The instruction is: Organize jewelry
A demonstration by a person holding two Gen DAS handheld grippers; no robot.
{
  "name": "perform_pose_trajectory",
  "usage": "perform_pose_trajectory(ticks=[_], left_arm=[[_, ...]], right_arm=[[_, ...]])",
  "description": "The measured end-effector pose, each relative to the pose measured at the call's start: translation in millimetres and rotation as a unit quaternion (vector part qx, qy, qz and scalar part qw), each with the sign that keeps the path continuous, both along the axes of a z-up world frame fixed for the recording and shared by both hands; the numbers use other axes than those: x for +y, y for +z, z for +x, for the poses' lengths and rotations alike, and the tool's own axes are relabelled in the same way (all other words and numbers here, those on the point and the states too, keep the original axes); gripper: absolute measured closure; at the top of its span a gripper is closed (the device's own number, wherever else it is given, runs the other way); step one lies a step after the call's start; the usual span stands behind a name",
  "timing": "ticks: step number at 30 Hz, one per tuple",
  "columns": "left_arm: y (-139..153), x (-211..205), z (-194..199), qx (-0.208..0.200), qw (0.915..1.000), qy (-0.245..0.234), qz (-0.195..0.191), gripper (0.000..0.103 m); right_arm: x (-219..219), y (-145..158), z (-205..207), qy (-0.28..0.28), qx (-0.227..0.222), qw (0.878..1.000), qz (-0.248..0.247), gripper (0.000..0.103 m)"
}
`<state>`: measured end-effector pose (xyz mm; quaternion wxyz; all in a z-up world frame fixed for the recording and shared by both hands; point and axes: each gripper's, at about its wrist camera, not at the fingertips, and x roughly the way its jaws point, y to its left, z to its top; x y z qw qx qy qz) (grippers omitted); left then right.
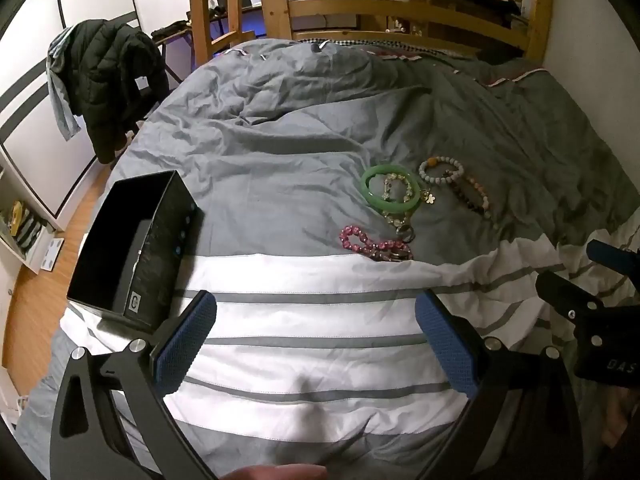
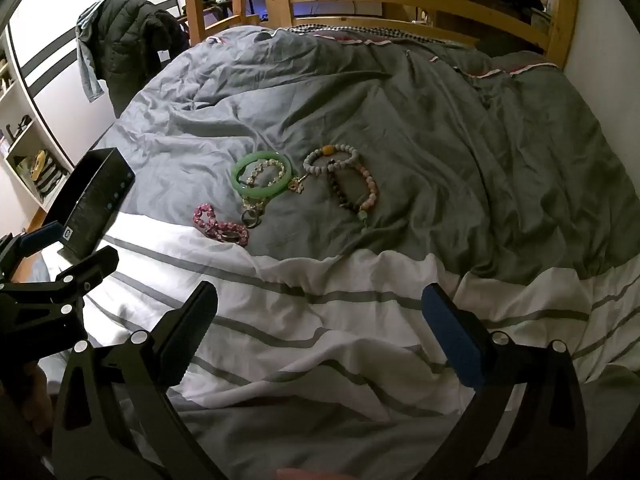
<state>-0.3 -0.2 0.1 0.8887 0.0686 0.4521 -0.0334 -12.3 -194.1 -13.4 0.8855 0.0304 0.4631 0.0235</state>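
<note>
Several bracelets lie together on the grey duvet: a green bangle (image 1: 391, 189) (image 2: 262, 174), a pink bead bracelet (image 1: 370, 242) (image 2: 218, 222), a white bead bracelet (image 1: 441, 170) (image 2: 331, 159), a brown and pink bead bracelet (image 1: 472, 196) (image 2: 354, 194) and a clear bead strand with a ring (image 1: 400, 222) (image 2: 254, 208). An open black box (image 1: 132, 244) (image 2: 94, 208) stands on the bed's left edge. My left gripper (image 1: 316, 336) is open and empty over the striped sheet, short of the bracelets. My right gripper (image 2: 320, 328) is open and empty, also short of them.
A wooden bed frame (image 1: 400, 12) (image 2: 400, 4) rises at the far end. A dark jacket (image 1: 116, 80) (image 2: 132, 40) hangs at the left, beside white shelving (image 2: 32, 160). The wooden floor (image 1: 40, 280) lies left of the bed.
</note>
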Motion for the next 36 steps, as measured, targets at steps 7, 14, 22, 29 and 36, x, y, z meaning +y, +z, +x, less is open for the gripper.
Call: perform_pose_trajectory(ticks=[7,14,22,29,36], left_arm=[[0.6,0.4,-0.4,0.001,1.0000,0.000,-0.001,0.005],[0.1,-0.9,1.0,0.003,1.0000,0.000,-0.001,0.005],[-1.6,-0.4,-0.1,0.005,1.0000,-0.004,0.000,0.005],[-2.0,-1.0,-0.1,0.005,1.0000,-0.003,0.001,0.005],[-2.7,-1.0,0.0,0.006,1.0000,-0.002,0.001,0.005]], right_arm=[[0.3,-1.0,0.1,0.000,0.002,1.000,0.000,0.002],[0.4,-1.4,0.0,0.001,0.003,1.000,0.001,0.002],[1.1,-2.1,0.0,0.001,0.004,1.000,0.001,0.002],[0.1,-2.7,0.5,0.001,0.005,1.000,0.002,0.002],[0.1,-2.5,0.1,0.001,0.006,1.000,0.003,0.002]])
